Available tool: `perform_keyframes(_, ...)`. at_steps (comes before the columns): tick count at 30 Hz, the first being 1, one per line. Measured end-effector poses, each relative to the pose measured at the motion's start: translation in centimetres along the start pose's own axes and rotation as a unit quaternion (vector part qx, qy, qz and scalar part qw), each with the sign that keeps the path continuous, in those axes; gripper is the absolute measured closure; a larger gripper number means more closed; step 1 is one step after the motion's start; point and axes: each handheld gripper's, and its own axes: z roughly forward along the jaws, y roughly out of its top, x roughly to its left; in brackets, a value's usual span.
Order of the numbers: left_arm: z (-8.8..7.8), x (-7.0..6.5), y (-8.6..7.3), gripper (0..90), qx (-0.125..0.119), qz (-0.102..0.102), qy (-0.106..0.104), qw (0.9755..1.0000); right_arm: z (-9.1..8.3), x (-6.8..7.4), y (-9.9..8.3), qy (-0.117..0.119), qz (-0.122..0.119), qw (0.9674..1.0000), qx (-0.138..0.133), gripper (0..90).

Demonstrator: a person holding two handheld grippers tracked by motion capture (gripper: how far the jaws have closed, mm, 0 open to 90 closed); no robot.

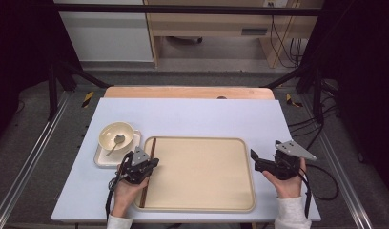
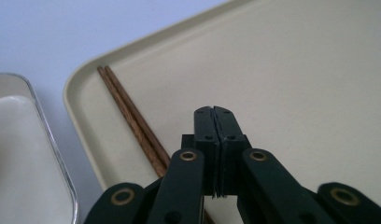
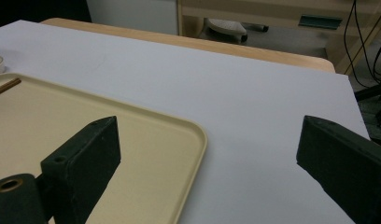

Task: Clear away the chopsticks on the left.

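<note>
Hovering over the tray's [image 1: 202,200] left edge, the left gripper [image 2: 215,122] has its fingers pressed together on nothing, poised just beside the wooden chopsticks [image 2: 132,119], which lie along that rim. The right gripper [image 1: 257,159] waits wide open and empty past the tray's right edge. A bowl [image 1: 116,134] with a spoon [image 1: 117,141] sits on a small dish [image 1: 101,160] left of the tray on the tabletop [image 1: 192,114], close to the approach.

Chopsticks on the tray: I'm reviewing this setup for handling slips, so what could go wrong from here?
The chopsticks lie flat against the tray wall, so the shut left gripper beside them may struggle to get a jaw under them and could roll them apart. The bowl with its spoon sits close by on a small dish; a wide swing might knock it.
</note>
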Motion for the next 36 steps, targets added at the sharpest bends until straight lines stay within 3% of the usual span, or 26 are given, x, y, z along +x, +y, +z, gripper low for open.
perform_keyframes(10, -3.1, 0.0, 2.8, 74.5, -0.054, 0.009, -0.029, 0.9980, -0.1, 0.0, 0.0, 0.000, 0.002, 1.0000, -0.001, 6.6)
perform_keyframes(13, -4.0, 0.3, 3.5, 65.8, -0.058, 0.022, -0.021, 0.9979, -0.1, 0.0, 0.0, -0.001, 0.002, 1.0000, -0.001, 6.6)
perform_keyframes(21, -5.7, 1.0, 4.4, 50.0, -0.085, 0.020, -0.019, 0.9960, 0.0, 0.0, 0.0, -0.002, 0.000, 1.0000, -0.001, 6.5)
perform_keyframes(23, -6.4, 1.5, 4.9, 46.1, -0.101, 0.005, -0.025, 0.9946, 0.0, 0.0, 0.0, -0.001, -0.001, 1.0000, 0.001, 6.4)
perform_keyframes(25, -6.8, 1.8, 5.1, 43.0, -0.098, 0.013, -0.011, 0.9950, 0.0, 0.0, 0.0, -0.001, 0.000, 1.0000, 0.001, 6.4)
perform_keyframes(28, -7.3, 2.2, 5.3, 39.0, -0.102, 0.011, -0.007, 0.9947, 0.0, 0.0, 0.0, 0.000, 0.002, 1.0000, -0.002, 6.3)
perform_keyframes(29, -7.8, 2.5, 5.3, 38.0, -0.107, 0.013, 0.003, 0.9942, 0.0, 0.0, 0.0, -0.001, 0.002, 1.0000, -0.002, 6.3)
perform_keyframes(36, -9.8, 3.7, 4.8, 34.1, -0.123, 0.015, 0.018, 0.9922, 0.0, -0.1, 0.0, -0.004, 0.005, 1.0000, 0.000, 6.4)
